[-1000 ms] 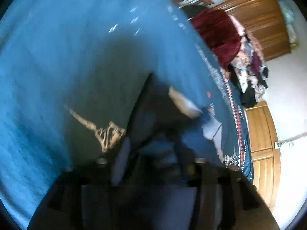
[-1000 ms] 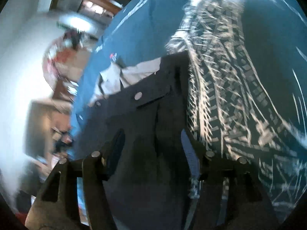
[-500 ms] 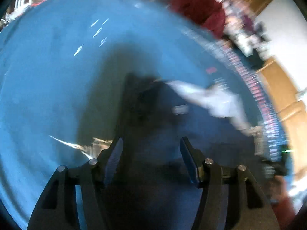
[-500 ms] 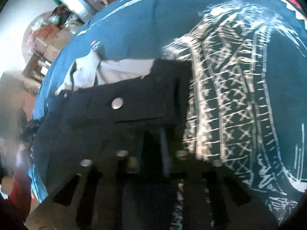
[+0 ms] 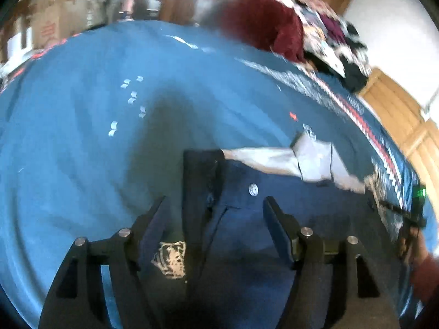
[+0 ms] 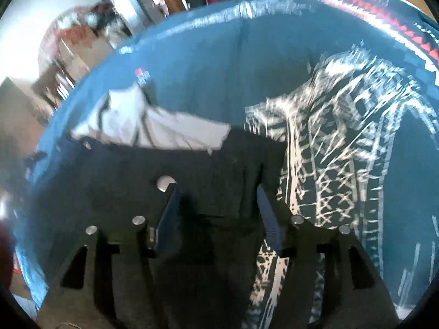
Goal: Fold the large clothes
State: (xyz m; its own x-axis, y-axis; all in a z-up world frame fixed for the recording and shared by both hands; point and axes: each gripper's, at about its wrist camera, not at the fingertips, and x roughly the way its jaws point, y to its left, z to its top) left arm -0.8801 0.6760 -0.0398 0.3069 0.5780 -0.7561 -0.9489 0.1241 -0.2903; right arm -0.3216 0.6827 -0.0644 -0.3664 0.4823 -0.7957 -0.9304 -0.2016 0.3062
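- The left gripper [image 5: 214,205] hangs with its jaws spread and nothing between them; half a second ago it was the same, but a second ago it was buried in the dark cloth.
- The right gripper [image 6: 216,205] is now also spread and empty, where half a second ago its jaws looked drawn together on the fabric. Both have likely let go, so this fold seems laid down.
- One pair of dark navy trousers [image 5: 247,219] lies directly under both claws, waistband toward 12 o'clock, one metal button [image 5: 253,190] showing.
- One pale grey pocket lining [image 6: 153,126] sticks out at 10 o'clock in the right view.
- One blue patterned bedspread [image 5: 82,150] lies beneath everything; one heap of other clothes [image 5: 301,35] sits at 1 o'clock in the left view.
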